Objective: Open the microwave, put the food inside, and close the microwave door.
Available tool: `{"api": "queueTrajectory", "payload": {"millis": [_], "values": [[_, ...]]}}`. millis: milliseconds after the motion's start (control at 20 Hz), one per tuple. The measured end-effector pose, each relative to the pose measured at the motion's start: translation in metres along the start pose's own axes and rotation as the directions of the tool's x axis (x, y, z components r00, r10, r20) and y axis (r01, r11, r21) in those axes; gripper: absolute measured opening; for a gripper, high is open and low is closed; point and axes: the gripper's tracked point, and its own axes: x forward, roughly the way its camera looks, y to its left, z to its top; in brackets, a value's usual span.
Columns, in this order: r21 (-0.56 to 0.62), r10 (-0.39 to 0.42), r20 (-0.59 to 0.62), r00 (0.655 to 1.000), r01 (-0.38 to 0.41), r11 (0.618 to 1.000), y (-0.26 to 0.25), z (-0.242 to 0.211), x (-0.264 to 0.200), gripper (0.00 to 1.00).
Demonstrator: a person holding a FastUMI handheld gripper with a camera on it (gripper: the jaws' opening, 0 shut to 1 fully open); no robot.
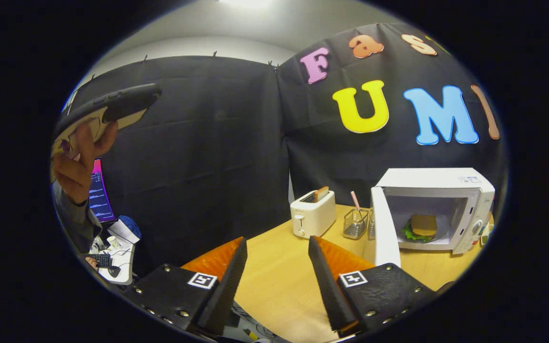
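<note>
A white microwave (pixel 439 178) stands on the wooden table (pixel 279 281), beyond my fingers and to the right. Its door (pixel 385 228) is swung wide open toward me. Inside, a sandwich with brown bread and green lettuce (pixel 421 227) lies on the plate in the cavity. My gripper (pixel 277 247) hovers above the table's near part, open, with nothing between its fingers. It is well short of the microwave and to its left.
A white toaster (pixel 312 213) with a slice in it stands left of the microwave. Between them sits a wire basket (pixel 355 223) with a pink stick. At the far left a person's hand (pixel 79 162) holds a dark device; a screen and desk clutter lie below.
</note>
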Motion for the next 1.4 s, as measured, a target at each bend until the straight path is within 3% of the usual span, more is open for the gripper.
{"api": "queueTrajectory", "payload": {"millis": [50, 100, 150, 250, 700, 1400], "values": [[-0.001, -0.004, -0.018, 1.0, 0.004, 1.0, -0.001, -0.008, 0.004, 0.59], [-0.006, -0.015, -0.038, 0.999, 0.015, 1.0, -0.004, -0.017, 0.007, 0.47], [-0.008, -0.039, -0.056, 0.998, 0.039, 0.999, -0.01, -0.025, 0.008, 0.24], [0.008, -0.054, -0.088, 0.995, 0.055, 0.998, -0.017, -0.04, 0.013, 0.01], [0.058, -0.124, -0.162, 0.979, 0.135, 0.989, -0.06, -0.062, 0.015, 0.01], [0.042, -0.289, -0.223, 0.931, 0.305, 0.951, -0.144, -0.069, -0.025, 0.01]]}}
